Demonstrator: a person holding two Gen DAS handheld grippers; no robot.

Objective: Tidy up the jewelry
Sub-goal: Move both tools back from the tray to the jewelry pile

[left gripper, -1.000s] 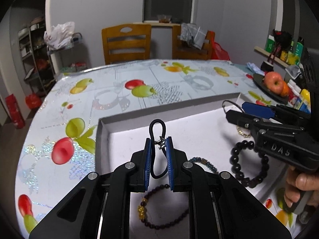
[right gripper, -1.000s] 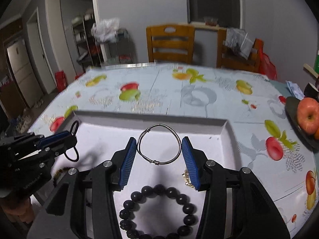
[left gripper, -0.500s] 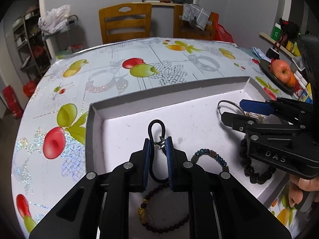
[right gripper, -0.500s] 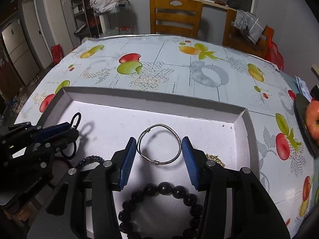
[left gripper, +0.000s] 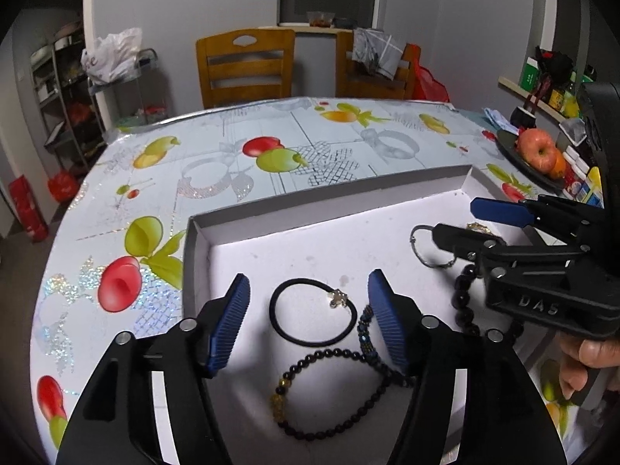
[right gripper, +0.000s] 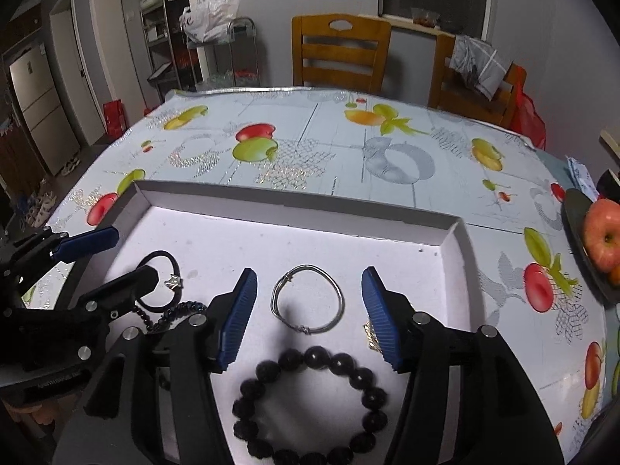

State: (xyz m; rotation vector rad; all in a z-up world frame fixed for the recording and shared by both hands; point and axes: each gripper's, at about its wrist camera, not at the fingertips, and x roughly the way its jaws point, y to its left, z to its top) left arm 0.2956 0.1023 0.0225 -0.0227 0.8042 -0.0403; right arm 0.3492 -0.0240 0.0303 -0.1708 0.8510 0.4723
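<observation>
The fruit-print table (right gripper: 348, 147) fills the scene, and the shallow white tray (right gripper: 294, 213) sits on it, holding all the jewelry. A plate of apples (right gripper: 602, 232) rests at three o'clock off the tray in the right wrist view.

Both tools hang over the tray floor. The left gripper (left gripper: 306, 321) has its blue pads spread wide, grasping nothing. The right gripper (right gripper: 308, 310) is likewise spread, fingers released, nothing between the pads but air.

The big black bead bracelet (right gripper: 310, 403) lies flat at six o'clock below the right gripper. The dark beaded bracelet with gold charm (left gripper: 333, 391) lies at six o'clock under the left gripper, and it touches the blue beaded bracelet (left gripper: 364, 329) beside the left gripper's right pad.

The silver bangle (right gripper: 308, 304) lies flat on the tray floor, framed between the right pads and clear of both. The black hair tie with star charm (left gripper: 312, 312) lies flat, centred between the left pads. A small gold chain (right gripper: 370, 337) peeks out beside the right gripper's right pad.
</observation>
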